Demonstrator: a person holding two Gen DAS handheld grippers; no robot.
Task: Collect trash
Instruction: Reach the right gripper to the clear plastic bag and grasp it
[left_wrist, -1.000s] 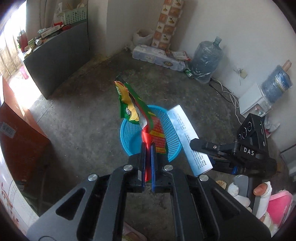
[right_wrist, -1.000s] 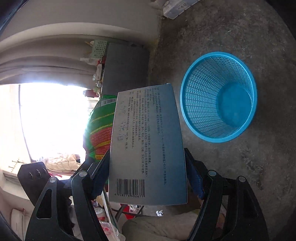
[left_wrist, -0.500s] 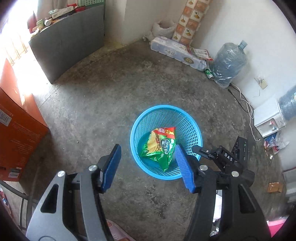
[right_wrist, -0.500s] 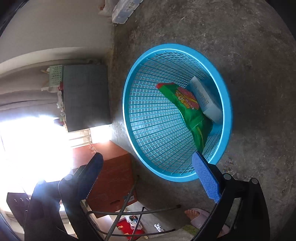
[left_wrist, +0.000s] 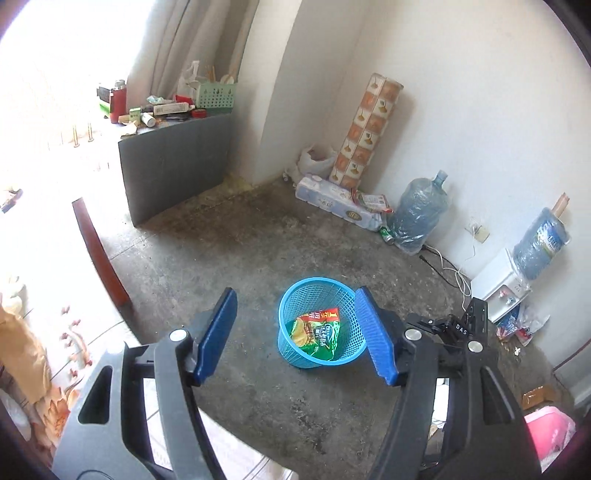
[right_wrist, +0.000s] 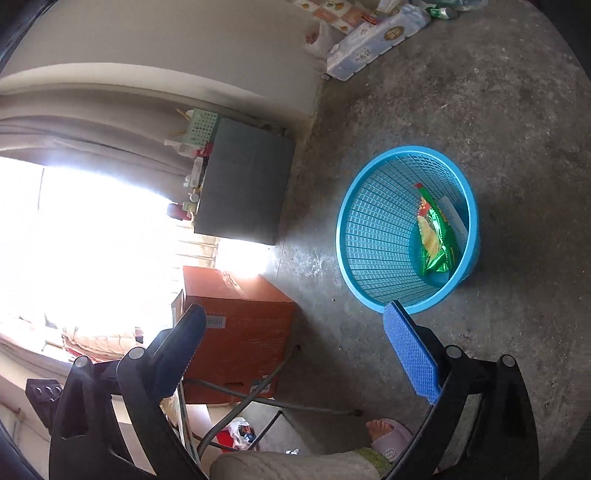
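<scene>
A blue mesh basket (left_wrist: 288, 314) stands on the concrete floor and also shows in the right wrist view (right_wrist: 373, 236). A green snack bag (left_wrist: 316, 334) lies inside it, also visible in the right wrist view (right_wrist: 436, 240), with a pale box (right_wrist: 453, 216) beside it against the basket wall. My left gripper (left_wrist: 297, 332) is open and empty, raised above and in front of the basket. My right gripper (right_wrist: 295, 345) is open and empty, back from the basket; its body (left_wrist: 461, 326) shows to the right in the left wrist view.
A grey cabinet (left_wrist: 173, 166) with clutter on top stands by the window. A toilet-paper pack (left_wrist: 332, 201), a tiled roll (left_wrist: 364, 136) and water jugs (left_wrist: 419, 218) line the far wall. A red-brown carton (right_wrist: 240, 325), chair legs (right_wrist: 266, 391) and a slippered foot (right_wrist: 388, 430) are close by.
The snack bag and the box dropped from my grippers into the basket. Both grippers opened, then lifted up and back from the basket.
</scene>
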